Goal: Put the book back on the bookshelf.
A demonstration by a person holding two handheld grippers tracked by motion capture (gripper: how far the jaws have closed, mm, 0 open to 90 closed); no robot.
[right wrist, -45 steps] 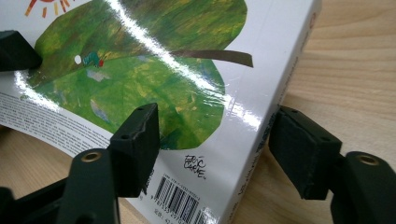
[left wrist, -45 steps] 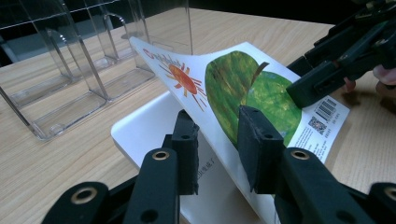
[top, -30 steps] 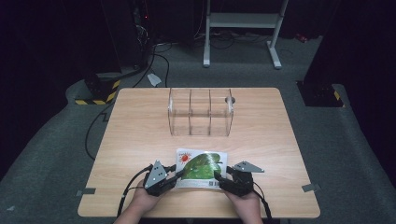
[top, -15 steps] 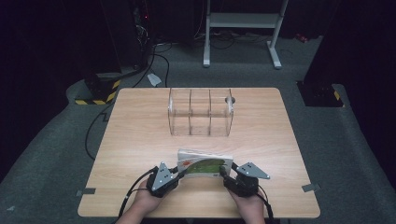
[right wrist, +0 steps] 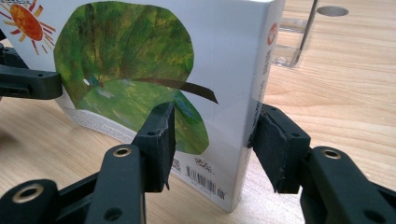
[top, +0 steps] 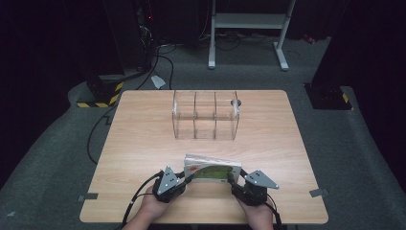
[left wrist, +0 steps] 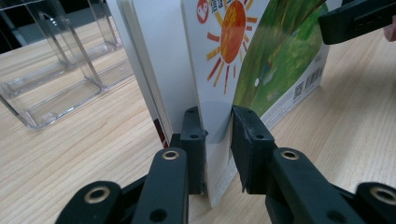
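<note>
A picture book [top: 210, 170] with a green leaf and an orange sun on its cover stands on its long edge near the table's front edge, tilted back a little. My left gripper [top: 187, 178] is shut on its left end, where the jaws pinch the cover board [left wrist: 217, 135]. My right gripper [top: 233, 180] is shut on the right end, with the jaws across the book's full thickness at the spine [right wrist: 212, 135]. The book [left wrist: 261, 60] [right wrist: 121, 56] is held between both grippers. A clear divided organizer [top: 205, 115] stands beyond it.
The wooden table [top: 143, 143] has a round cable hole [top: 235, 102] just behind the organizer's right end. The organizer's open compartments [left wrist: 56, 79] hold nothing. Dark floor, cables and a metal stand lie beyond the far edge.
The book lay flat on the table a second ago. Both grippers have raised it onto its edge, so the cover now faces the person.
</note>
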